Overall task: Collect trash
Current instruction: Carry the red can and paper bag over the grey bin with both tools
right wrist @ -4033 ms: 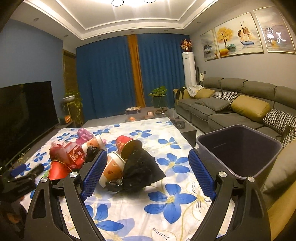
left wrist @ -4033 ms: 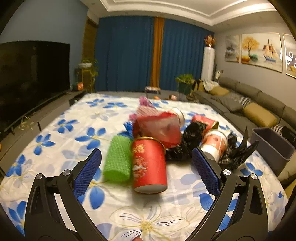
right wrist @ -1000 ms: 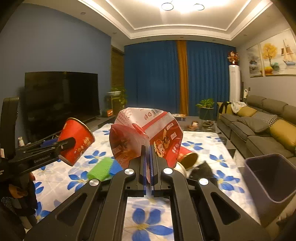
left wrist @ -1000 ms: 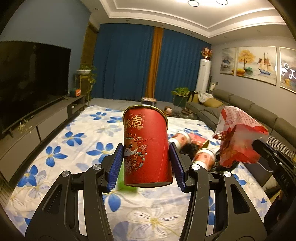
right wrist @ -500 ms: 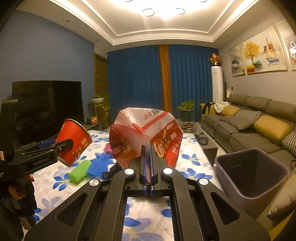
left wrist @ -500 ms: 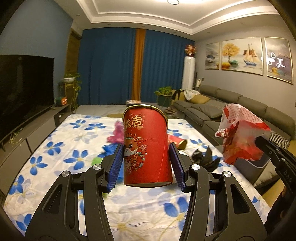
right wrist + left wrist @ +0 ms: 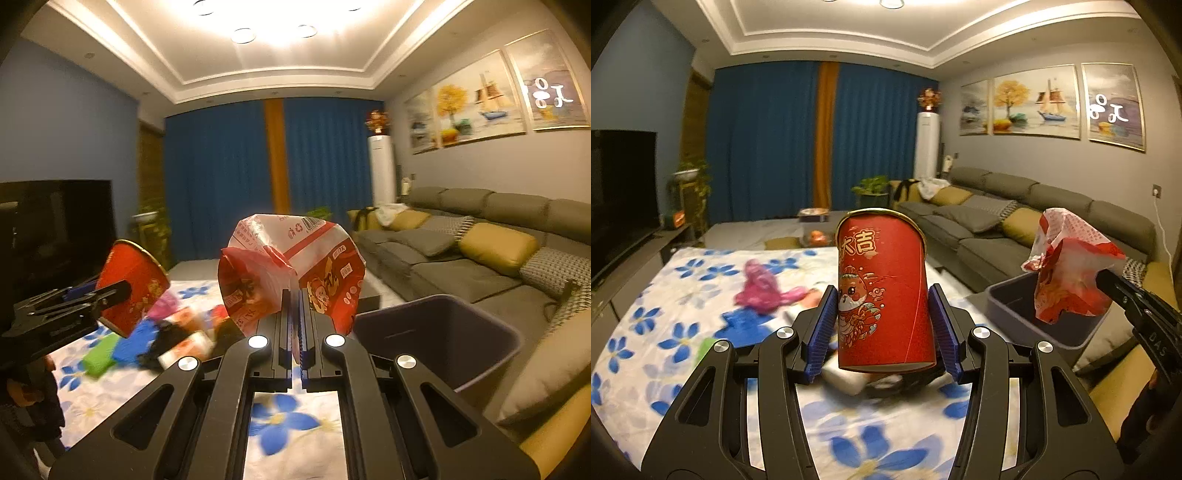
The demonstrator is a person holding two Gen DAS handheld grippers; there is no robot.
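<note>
My left gripper [image 7: 884, 328] is shut on a red paper cup [image 7: 884, 295] with gold rim and cartoon print, held upright above the table. It also shows in the right wrist view [image 7: 131, 286], tilted. My right gripper [image 7: 294, 325] is shut on a crumpled red and white snack bag [image 7: 291, 266]. In the left wrist view the bag [image 7: 1067, 277] hangs over the near edge of the grey bin [image 7: 1008, 306]. In the right wrist view the bin [image 7: 443, 336] stands to the right of the bag.
The table has a white cloth with blue flowers [image 7: 657, 332]. On it lie a pink wrapper [image 7: 761, 284], a blue scrap [image 7: 746, 325], a green sponge [image 7: 98, 354], black bags and cups [image 7: 173, 347]. A grey sofa [image 7: 480, 258] runs along the right.
Both grippers have swung right toward the bin, carrying the cup and the snack bag. The bin is now closer and the bag is at its edge.
</note>
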